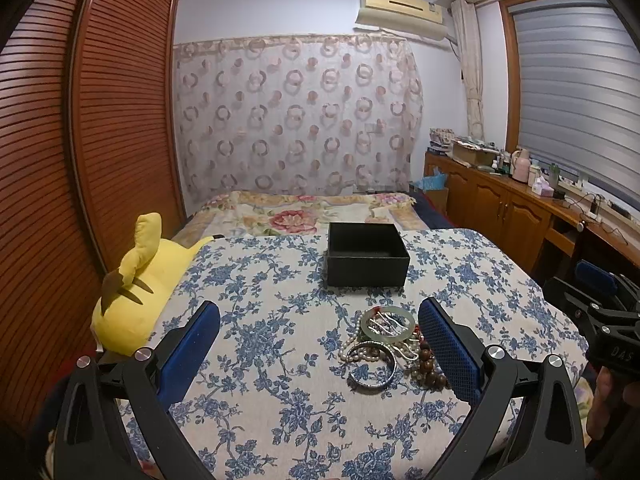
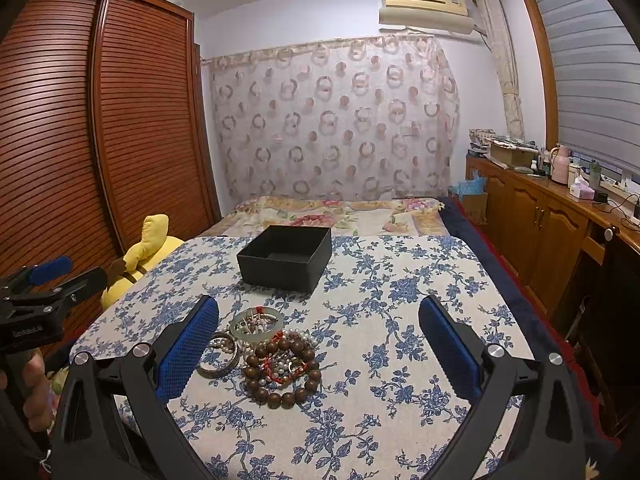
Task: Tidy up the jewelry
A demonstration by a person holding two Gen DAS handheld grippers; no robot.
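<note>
A pile of jewelry lies on the blue-flowered cloth: a pale green jade bangle [image 1: 385, 322] [image 2: 256, 325], a silver bangle [image 1: 372, 376] [image 2: 219, 360], a brown wooden bead bracelet [image 2: 280, 372] [image 1: 430, 368] and pearl strands [image 1: 352, 350]. An open, empty black box [image 1: 366, 254] [image 2: 286, 258] stands behind the pile. My left gripper [image 1: 320, 320] is open above the cloth, the pile near its right finger. My right gripper [image 2: 320, 320] is open, the pile near its left finger. Each gripper also shows at the edge of the other's view [image 1: 600, 312] [image 2: 44, 280].
A yellow plush toy [image 1: 136, 292] [image 2: 148, 248] lies at the table's left edge beside the slatted wardrobe [image 1: 80, 160]. A bed with a flowered cover [image 1: 312, 210] lies beyond the table. A wooden cabinet [image 2: 540, 216] with clutter runs along the right wall.
</note>
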